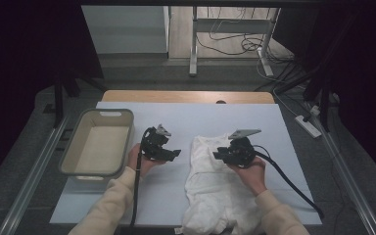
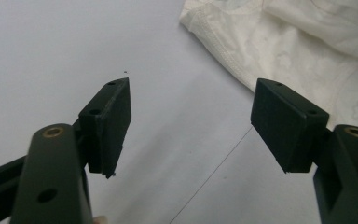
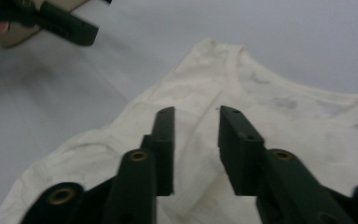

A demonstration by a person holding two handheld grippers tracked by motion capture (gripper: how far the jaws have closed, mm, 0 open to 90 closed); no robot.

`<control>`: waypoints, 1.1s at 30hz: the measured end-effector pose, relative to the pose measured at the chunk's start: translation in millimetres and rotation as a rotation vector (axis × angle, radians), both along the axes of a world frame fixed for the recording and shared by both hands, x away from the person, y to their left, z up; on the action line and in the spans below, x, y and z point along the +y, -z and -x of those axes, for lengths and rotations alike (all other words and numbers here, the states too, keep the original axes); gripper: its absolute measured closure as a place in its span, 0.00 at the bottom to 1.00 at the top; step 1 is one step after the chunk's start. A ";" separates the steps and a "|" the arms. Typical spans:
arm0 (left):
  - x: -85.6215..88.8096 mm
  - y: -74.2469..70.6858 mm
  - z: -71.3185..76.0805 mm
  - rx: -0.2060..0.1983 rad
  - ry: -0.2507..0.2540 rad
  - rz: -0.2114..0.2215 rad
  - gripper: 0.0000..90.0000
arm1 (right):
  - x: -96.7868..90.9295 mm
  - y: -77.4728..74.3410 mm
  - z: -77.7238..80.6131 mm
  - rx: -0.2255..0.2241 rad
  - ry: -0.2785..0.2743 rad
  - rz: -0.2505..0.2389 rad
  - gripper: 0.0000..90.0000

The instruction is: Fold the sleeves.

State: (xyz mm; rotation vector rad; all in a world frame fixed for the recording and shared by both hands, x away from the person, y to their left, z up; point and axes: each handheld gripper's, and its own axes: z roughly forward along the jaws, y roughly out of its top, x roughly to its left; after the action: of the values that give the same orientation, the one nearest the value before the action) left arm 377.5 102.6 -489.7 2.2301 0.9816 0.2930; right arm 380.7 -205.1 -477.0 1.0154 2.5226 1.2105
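Note:
A white garment [image 1: 210, 191] lies crumpled on the pale blue table cover [image 1: 254, 117], right of centre and reaching the front edge. My right gripper [image 1: 218, 155] hovers over its upper part. In the right gripper view the right gripper [image 3: 196, 114] has its jaws a little apart above the cloth [image 3: 279, 121], with nothing pinched between them. My left gripper [image 1: 174, 154] is held above bare table just left of the garment. The left gripper view shows that gripper [image 2: 191, 93] with its jaws wide and empty, and the garment's hem [image 2: 279, 46] at the upper right.
A beige plastic basket [image 1: 98, 113] stands empty at the table's left side, close to my left hand. A black cable trails from each gripper toward the front edge. Beyond the table are desk legs and floor cables.

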 end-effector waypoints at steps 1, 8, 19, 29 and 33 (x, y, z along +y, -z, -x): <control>0.1 -0.3 0.2 -0.001 0.000 0.000 0.33 | -4.0 -3.1 0.2 -0.014 0.018 -0.012 0.70; 0.3 -0.3 0.0 -0.001 -0.003 0.000 0.33 | -25.1 -0.2 0.9 -0.004 0.078 -0.005 0.66; 0.1 -0.1 0.1 -0.001 -0.001 0.000 0.33 | -6.1 31.9 2.8 0.085 0.023 0.090 0.82; -0.3 -1.2 0.3 -0.003 0.000 -0.002 0.33 | 9.9 24.8 8.6 0.047 -0.053 0.047 0.97; -0.1 -1.5 0.3 -0.004 -0.001 -0.002 0.33 | 21.8 21.2 9.4 0.053 -0.087 0.005 0.90</control>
State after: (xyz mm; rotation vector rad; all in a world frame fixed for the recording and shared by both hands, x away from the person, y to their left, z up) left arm 377.2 102.6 -488.2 2.2300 0.9802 0.2989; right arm 371.3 -183.3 -498.3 0.9578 2.6347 1.2147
